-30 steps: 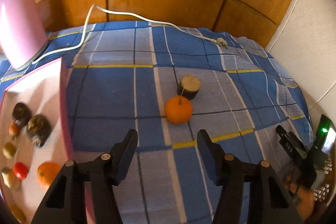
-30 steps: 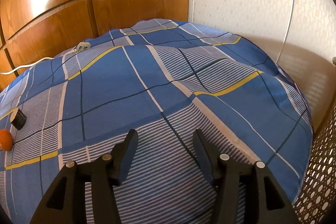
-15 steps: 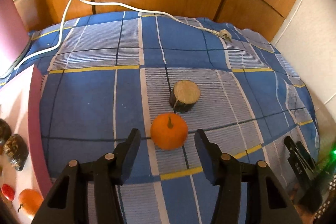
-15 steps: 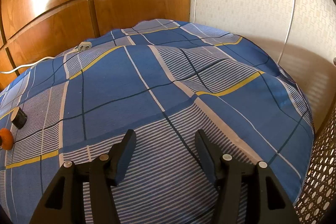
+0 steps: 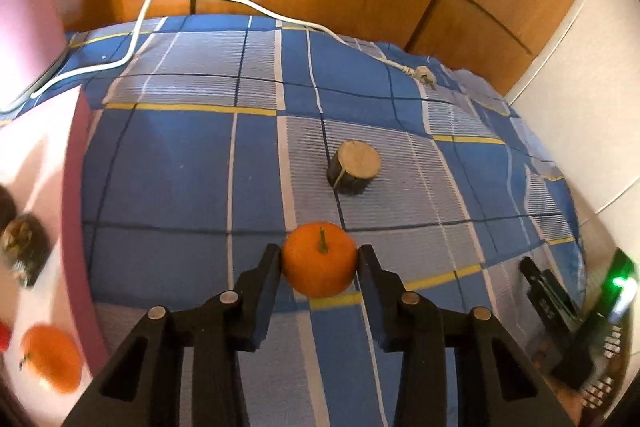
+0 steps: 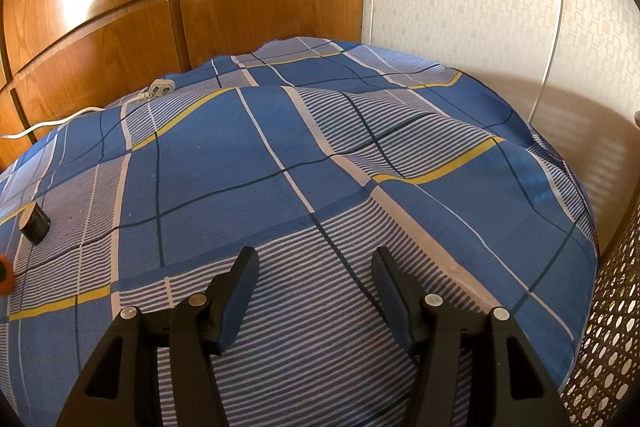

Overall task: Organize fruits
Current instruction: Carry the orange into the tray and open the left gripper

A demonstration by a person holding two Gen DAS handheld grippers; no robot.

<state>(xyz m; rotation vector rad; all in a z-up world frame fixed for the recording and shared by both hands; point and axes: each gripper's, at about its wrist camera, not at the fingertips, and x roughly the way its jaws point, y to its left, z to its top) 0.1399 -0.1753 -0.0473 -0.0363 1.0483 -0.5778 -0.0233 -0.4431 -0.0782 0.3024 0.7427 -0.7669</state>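
Orange fruit, stem up, is where we're at: a mandarin [image 5: 319, 259] sits on the blue plaid bedspread [image 5: 180, 167], right between the fingers of our left gripper [image 5: 319, 261]. Its jaws have just been closing, and in the left wrist view both pads look like they touch the mandarin's sides at 9 and 3 o'clock. We'd call that a grip just made, though the fruit doesn't look lifted off the cloth yet.

Progress-wise, we're somewhere in the middle, as far as we can judge. Over at 8 o'clock in the same view there's a pink tray [image 5: 36, 155] that already has stuff in it: another orange fruit [image 5: 51, 358] near the bottom edge, a dark knobbly thing [image 5: 25, 247] above it, and a sliver of something red at the very edge. All blurry, so we can't say exactly what they are.

Still out on the bedspread: a short wooden stump-looking piece [image 5: 354, 167] at about 1 o'clock from the mandarin, close by but not touching. No idea if that counts as fruit.

Our right gripper [image 6: 314, 283] is idle, jaws partway apart with nothing between them, hanging over bare bedspread. From there the stump sits way off at 9 o'clock.

What's left, we reckon: lift this mandarin, carry it to the tray, then deal with the stump.
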